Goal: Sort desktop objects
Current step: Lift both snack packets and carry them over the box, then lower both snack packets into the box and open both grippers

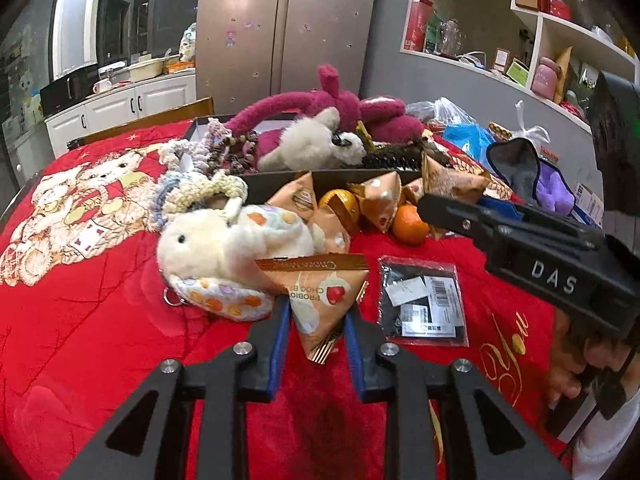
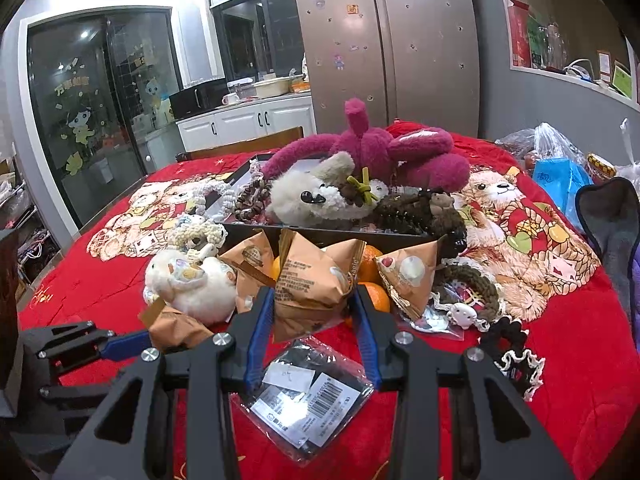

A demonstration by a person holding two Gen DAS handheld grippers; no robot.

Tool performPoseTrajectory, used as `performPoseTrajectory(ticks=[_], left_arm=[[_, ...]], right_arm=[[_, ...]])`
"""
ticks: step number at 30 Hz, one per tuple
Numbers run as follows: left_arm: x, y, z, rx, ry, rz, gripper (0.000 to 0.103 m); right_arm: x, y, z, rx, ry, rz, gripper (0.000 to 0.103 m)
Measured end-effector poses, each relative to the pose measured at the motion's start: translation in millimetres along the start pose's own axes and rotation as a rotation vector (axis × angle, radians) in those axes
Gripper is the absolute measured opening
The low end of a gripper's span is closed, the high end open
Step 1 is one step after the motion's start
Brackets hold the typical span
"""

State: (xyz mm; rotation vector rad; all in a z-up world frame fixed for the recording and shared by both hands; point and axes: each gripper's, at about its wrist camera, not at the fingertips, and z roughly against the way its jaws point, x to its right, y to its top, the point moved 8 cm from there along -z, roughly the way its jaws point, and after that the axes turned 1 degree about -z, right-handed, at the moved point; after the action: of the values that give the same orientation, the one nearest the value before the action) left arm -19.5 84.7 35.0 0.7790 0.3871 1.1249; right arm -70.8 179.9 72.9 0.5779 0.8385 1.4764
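Two grippers work over a table spread with a red bear-print cloth [image 1: 88, 320]. Farthest left, a white plush rabbit [image 1: 224, 248] lies on its side, a spotted pouch [image 1: 224, 296] beneath it. Just to its right, the left gripper [image 1: 318, 320] has its blue-padded fingers closed against a pyramid-shaped Probiotic Choc Ball snack pack [image 1: 320, 300], which stands between them, touching the rabbit. Right of that, a clear bag of black items with barcode labels [image 1: 424, 300] lies flat on the cloth. Behind, more snack packs and a mandarin orange [image 1: 410, 222] crowd the front wall of a black tray [image 1: 276, 178] holding a magenta plush [image 1: 352, 108] and a white plush dog [image 1: 312, 144]. The right gripper [image 2: 316, 300] holds its fingers moderately apart around a second brown snack pack [image 2: 312, 280]; whether they press it, I cannot tell. Further right lie crocheted cords [image 2: 472, 284] and a blue bag [image 2: 560, 180].
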Motion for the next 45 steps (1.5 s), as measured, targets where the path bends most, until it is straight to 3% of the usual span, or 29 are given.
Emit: performPoseTrajectory(ticks=[4, 10, 23, 27, 33, 39, 45], left_arm=[[-3.9, 8.4, 8.4, 0.044, 0.026, -0.013, 0.026], [-8.9, 30.2, 22.2, 0.067, -0.041, 0.051, 0.026], [-49.9, 111.9, 44.6, 0.101, 0.025, 0.049, 0.026], [-67.1, 141.9, 27.3, 0.091, 0.033, 0.054, 0.026], [-94.9, 168.3, -24.3, 0.037, 0.064, 0.075, 0.026], [-121.1, 160.3, -69.8, -0.001, 0.024, 0.112, 0.026], [-137.5, 143.4, -99.7, -0.070, 0.038, 0.131, 0.026]], right_arm=[[-5.7, 1.0, 3.0, 0.023, -0.053, 0.038, 0.040], [-30.8, 14.3, 16.4, 0.049, -0.020, 0.062, 0.040], [-61.1, 82.8, 20.0, 0.072, 0.029, 0.035, 0.040], [-61.5, 111.2, -3.5, 0.055, 0.041, 0.018, 0.040], [-55.8, 146.2, -73.1, -0.004, 0.026, -0.003, 0.040], [-48.7, 155.5, -137.1, -0.067, 0.017, -0.011, 0.040], [-40.2, 137.2, -181.3, -0.137, 0.007, -0.014, 0.040]])
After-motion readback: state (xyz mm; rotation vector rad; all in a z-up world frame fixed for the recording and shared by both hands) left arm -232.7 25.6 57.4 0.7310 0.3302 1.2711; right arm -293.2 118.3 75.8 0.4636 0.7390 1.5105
